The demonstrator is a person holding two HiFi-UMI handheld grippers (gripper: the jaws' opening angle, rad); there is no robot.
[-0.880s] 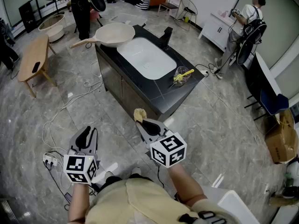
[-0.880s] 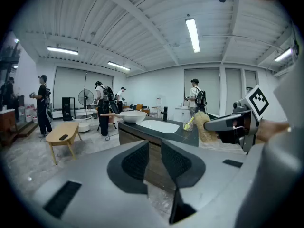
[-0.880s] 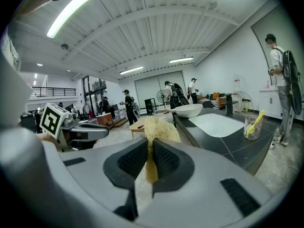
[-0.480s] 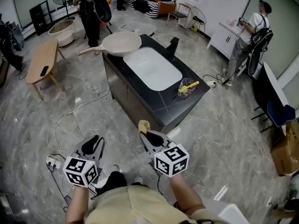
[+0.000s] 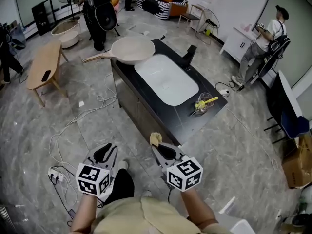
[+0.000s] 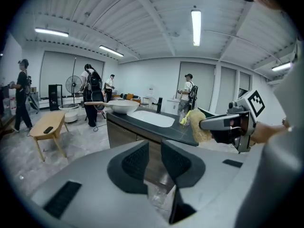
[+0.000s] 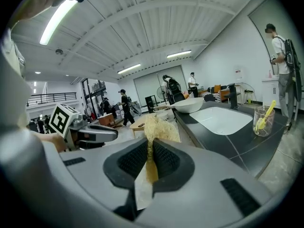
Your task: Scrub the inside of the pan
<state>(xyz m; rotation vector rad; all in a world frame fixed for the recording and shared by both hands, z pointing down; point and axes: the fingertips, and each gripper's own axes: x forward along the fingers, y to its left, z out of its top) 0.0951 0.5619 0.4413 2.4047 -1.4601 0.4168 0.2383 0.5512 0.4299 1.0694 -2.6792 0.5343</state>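
A cream pan (image 5: 132, 49) with a wooden handle rests on the far left corner of the black counter (image 5: 161, 116); it also shows as the pan (image 6: 121, 106) and the pan (image 7: 189, 105) in the gripper views. Both grippers hang over the floor, short of the counter. My right gripper (image 5: 158, 147) is shut on a yellowish fibrous scrubber (image 7: 159, 129), which sticks out past the pads (image 7: 164, 158). My left gripper (image 5: 101, 156) is shut with nothing in it (image 6: 152, 163). The scrubber (image 6: 197, 126) shows to its right.
A white sink (image 5: 168, 84) with a black faucet (image 5: 189, 57) fills the counter's middle. A glass with a yellow brush (image 5: 204, 105) stands near its right corner. Cables (image 5: 73, 121) and a power strip (image 5: 55, 176) lie on the floor. A wooden table (image 5: 41, 65) and several people stand around.
The counter and pan have slid right and down in the head view and look slightly nearer. Both grippers keep the same pose, the right one still holding the scrubber.
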